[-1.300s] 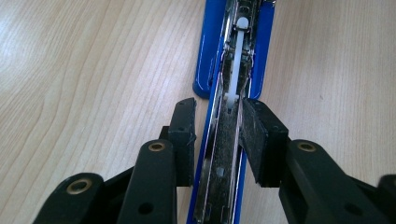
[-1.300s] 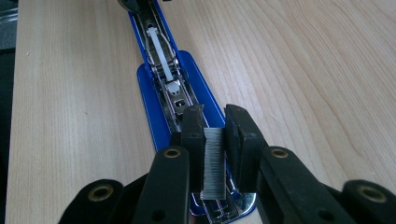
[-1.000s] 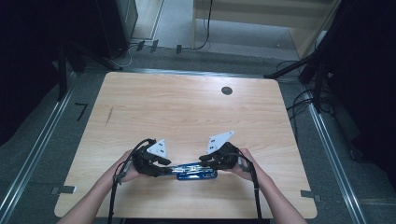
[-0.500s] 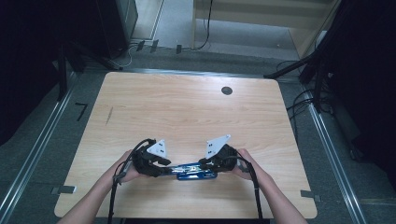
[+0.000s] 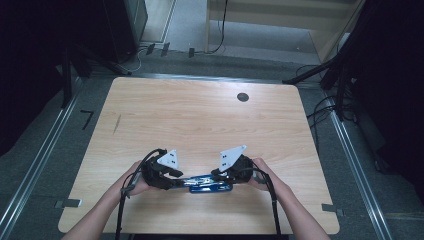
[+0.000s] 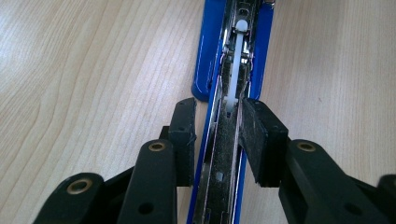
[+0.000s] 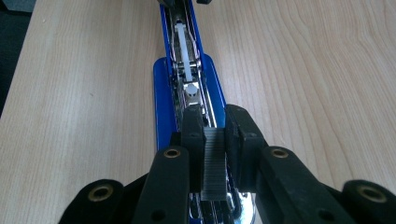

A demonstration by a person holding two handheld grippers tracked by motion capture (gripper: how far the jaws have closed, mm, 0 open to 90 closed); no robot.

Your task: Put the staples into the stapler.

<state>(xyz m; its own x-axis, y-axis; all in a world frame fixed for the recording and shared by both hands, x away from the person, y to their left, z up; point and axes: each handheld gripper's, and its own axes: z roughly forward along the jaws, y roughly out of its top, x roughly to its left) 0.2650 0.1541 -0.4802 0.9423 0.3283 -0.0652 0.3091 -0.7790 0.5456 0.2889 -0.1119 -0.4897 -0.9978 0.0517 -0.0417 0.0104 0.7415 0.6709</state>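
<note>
Hand-held gripper (image 7: 215, 135) clamping staple strip (image 7: 215, 163)

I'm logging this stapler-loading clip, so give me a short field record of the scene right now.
surface: wooden table
work item: blue stapler, opened flat near the table's front edge
left gripper: shut on the stapler's open metal arm
right gripper: shut on a strip of staples above the stapler's channel
other item: small dark round spot at the table's far side
</note>
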